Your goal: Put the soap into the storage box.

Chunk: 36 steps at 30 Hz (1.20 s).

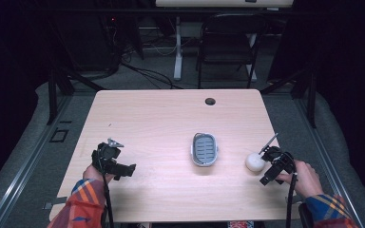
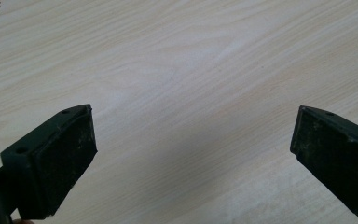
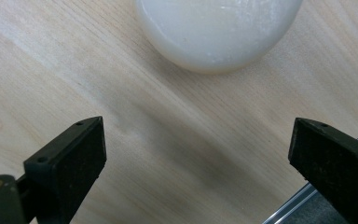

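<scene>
Sleeves: my forearms come in at the bottom of the high view in plaid orange, blue and yellow cloth, one on each side.
Left gripper (image 1: 129, 167): I hold it over the near left part of the table (image 1: 152, 118), with a grey plate on top and its cable trailing back toward me.
Left gripper state: released; in the left gripper view the two black jaws stand wide apart with bare pale wood grain between them and nothing held.
Left pads (image 2: 65, 158): dark and scuffed, angled inward above the wood.
Right gripper (image 1: 263, 159): I hold it at the near right part of the table, close to the right edge, pointing toward the white ball (image 1: 254, 162).
Right gripper state: released; in the right gripper view its jaws are spread wide with wood between them.
White ball: round and matte, resting on the table just beyond the right gripper's jaw tips; in the right gripper view it sits at the top, ahead of the gap and not between the jaws. I cannot tell from the high view whether a jaw tip touches it.
Grey basket (image 1: 204, 149): a small oval tray with a slatted floor and a light rim, near the table's middle, well apart from the left gripper and near the ball on its left.
Cable hole (image 1: 210, 101): a dark round opening at the far side of the table.
Table edge: a metal rail (image 3: 303, 203) shows at the lower right of the right gripper view.
Background: a dark chair (image 1: 228, 45) stands beyond the table on a grey floor.
</scene>
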Available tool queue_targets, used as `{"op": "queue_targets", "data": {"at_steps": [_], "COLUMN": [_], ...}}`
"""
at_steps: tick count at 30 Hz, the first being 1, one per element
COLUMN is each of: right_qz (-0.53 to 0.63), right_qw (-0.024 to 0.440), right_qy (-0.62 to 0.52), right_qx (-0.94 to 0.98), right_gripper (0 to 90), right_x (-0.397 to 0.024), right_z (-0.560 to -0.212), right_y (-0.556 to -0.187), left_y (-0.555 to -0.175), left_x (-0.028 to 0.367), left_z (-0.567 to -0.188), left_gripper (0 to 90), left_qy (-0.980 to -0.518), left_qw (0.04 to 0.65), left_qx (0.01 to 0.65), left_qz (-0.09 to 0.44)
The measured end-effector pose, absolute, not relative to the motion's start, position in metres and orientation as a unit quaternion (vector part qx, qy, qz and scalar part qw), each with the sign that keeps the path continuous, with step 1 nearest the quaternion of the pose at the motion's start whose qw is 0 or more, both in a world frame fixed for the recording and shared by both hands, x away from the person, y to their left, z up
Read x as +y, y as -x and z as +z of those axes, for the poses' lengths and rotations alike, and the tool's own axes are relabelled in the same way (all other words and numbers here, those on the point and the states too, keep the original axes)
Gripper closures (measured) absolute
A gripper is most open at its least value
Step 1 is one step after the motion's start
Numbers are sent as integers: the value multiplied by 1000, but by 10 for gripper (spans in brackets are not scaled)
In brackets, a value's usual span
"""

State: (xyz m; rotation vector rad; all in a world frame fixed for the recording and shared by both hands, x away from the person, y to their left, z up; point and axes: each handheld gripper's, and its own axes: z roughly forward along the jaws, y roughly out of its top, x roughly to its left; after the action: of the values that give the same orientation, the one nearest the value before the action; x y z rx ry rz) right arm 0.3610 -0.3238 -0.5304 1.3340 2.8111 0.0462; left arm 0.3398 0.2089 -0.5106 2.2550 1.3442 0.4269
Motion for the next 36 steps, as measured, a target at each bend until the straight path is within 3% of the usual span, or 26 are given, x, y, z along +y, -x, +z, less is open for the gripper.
{"op": "queue_targets", "data": {"at_steps": [36], "right_qz": [33], "right_qw": [55], "right_qy": [-408], "right_qx": [911], "right_gripper": [0], "right_x": [-305], "right_z": [-528], "right_y": [-378], "left_y": [-341], "left_x": [209], "left_z": [-511], "left_gripper": [2], "left_qy": [-825], "left_qw": [236], "left_qx": [490], "left_qz": [154]}}
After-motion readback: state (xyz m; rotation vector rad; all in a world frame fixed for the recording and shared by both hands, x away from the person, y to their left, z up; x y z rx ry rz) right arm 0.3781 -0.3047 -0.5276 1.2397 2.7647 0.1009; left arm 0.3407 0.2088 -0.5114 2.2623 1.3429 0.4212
